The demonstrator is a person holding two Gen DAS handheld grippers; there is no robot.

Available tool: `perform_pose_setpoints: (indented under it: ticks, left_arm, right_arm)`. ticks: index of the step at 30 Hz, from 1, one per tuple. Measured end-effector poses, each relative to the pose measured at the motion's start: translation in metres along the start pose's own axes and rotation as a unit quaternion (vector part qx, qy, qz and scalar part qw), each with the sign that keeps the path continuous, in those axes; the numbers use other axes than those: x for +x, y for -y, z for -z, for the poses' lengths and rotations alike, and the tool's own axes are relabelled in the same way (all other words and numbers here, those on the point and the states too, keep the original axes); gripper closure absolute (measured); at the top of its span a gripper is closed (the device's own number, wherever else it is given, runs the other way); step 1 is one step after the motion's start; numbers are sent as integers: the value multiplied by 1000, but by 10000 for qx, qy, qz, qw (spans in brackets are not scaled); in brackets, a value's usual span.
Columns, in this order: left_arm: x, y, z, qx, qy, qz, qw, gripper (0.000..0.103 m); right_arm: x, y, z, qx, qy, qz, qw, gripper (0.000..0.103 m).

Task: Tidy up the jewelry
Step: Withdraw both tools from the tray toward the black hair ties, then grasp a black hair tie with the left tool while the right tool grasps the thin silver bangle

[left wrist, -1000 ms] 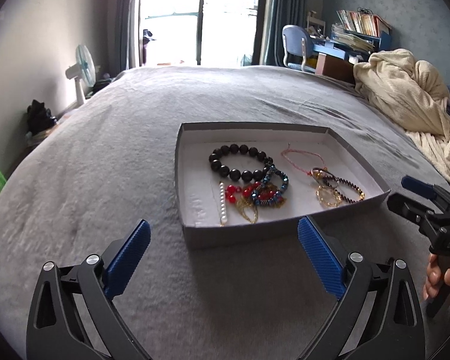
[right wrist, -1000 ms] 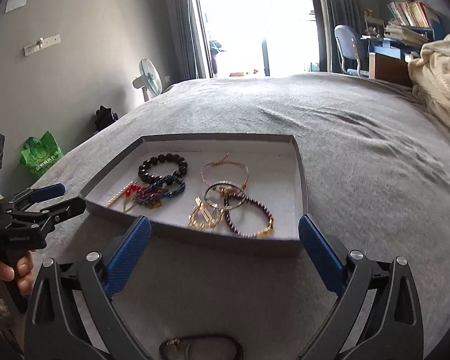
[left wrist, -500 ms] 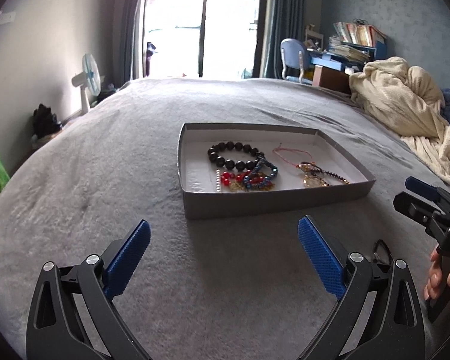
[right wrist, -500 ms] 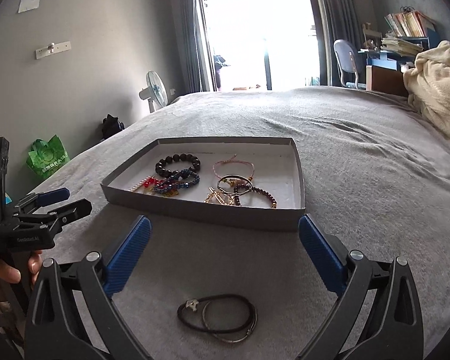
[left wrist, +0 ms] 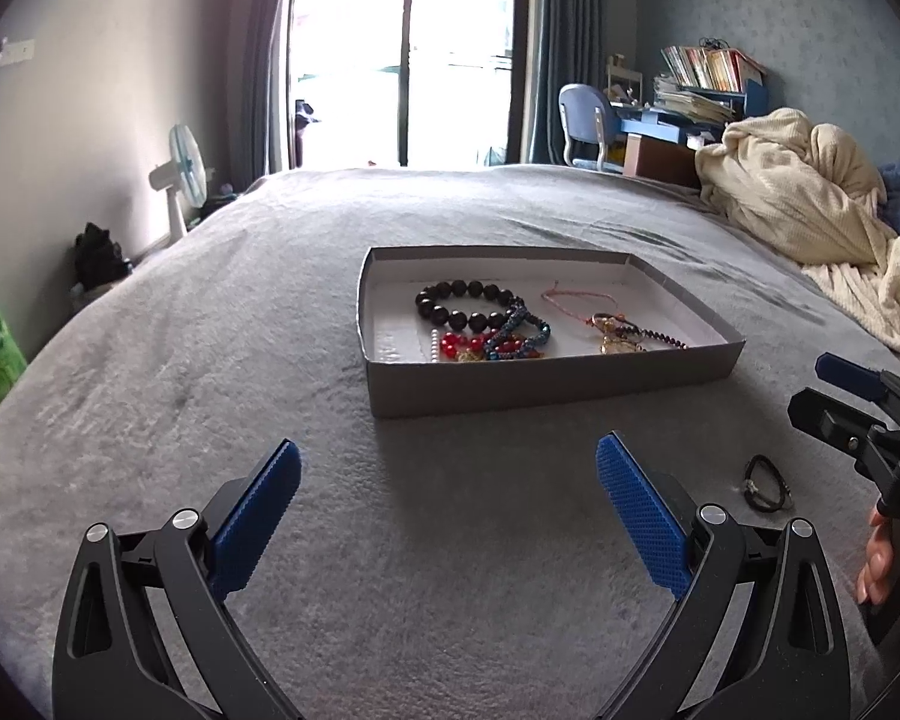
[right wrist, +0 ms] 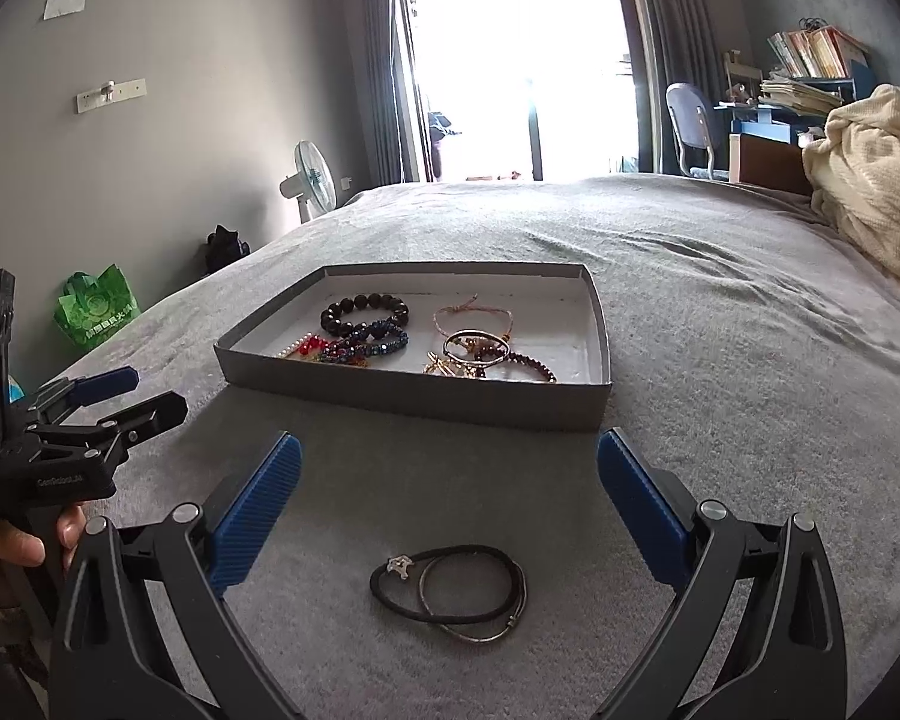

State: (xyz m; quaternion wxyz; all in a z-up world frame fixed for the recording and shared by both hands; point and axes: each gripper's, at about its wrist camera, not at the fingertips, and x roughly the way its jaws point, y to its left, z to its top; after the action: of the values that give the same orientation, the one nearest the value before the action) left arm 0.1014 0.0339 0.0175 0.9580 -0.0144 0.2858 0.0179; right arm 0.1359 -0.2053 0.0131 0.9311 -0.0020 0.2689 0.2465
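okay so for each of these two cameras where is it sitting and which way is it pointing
Left wrist: on the left hand-held gripper, facing across the bed to the jewelry tray; the right hand-held gripper shows at the right edge.
Right wrist: on the right hand-held gripper, above the black cord bracelet; the left one shows.
Shared: tray, bracelet, window.

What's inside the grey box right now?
The grey box holds a black bead bracelet, blue bead bracelet, red beads, pink cord bracelet, and a gold-and-dark tangle. Its near wall hides the floor strip closest to the cameras.
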Motion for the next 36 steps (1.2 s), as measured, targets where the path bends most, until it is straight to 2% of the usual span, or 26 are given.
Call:
perform_pose_setpoints:
  ticks: [4, 10, 17, 25, 27, 29, 30, 32, 33, 35, 36]
  left_arm:
    - [-2, 5, 1, 135, 18, -59, 9999, 5]
    - [-1, 21, 3, 432, -98, 115, 9990, 5]
    - [-1, 41, 5, 505, -301, 641, 9962, 5]
    - [5, 79, 3, 641, -618, 1248, 9882, 6]
    - [10, 95, 3, 739, -791, 1532, 9822, 10]
    - [15, 110, 4, 914, -941, 1626, 9779, 24]
    - [19, 116, 5, 984, -1031, 1650, 9759, 28]
    - [26, 126, 6, 1105, -1186, 1633, 9732, 42]
    - [29, 129, 6, 1144, -1238, 1615, 9724, 45]
    - [36, 134, 6, 1200, -1374, 1547, 9710, 58]
    - [41, 135, 6, 1221, -1451, 1514, 9701, 60]
  right_arm:
    - [-1, 2, 5, 110, -199, 54, 9997, 5]
    - [-7, 27, 18, 773, -559, 175, 9953, 5]
    - [-17, 60, 27, 1470, -629, 396, 9863, 5]
    - [-18, 68, 28, 1547, -734, 609, 9833, 5]
    - [-21, 71, 29, 1602, -718, 638, 9824, 5]
    - [-22, 74, 30, 1687, -704, 644, 9810, 5]
    - [-22, 76, 30, 1724, -701, 638, 9805, 5]
    - [-22, 79, 31, 1817, -699, 600, 9790, 5]
    - [-22, 80, 32, 1841, -698, 589, 9787, 5]
    - [-21, 81, 32, 1887, -699, 563, 9779, 5]
    - [-21, 81, 32, 1898, -704, 553, 9777, 5]
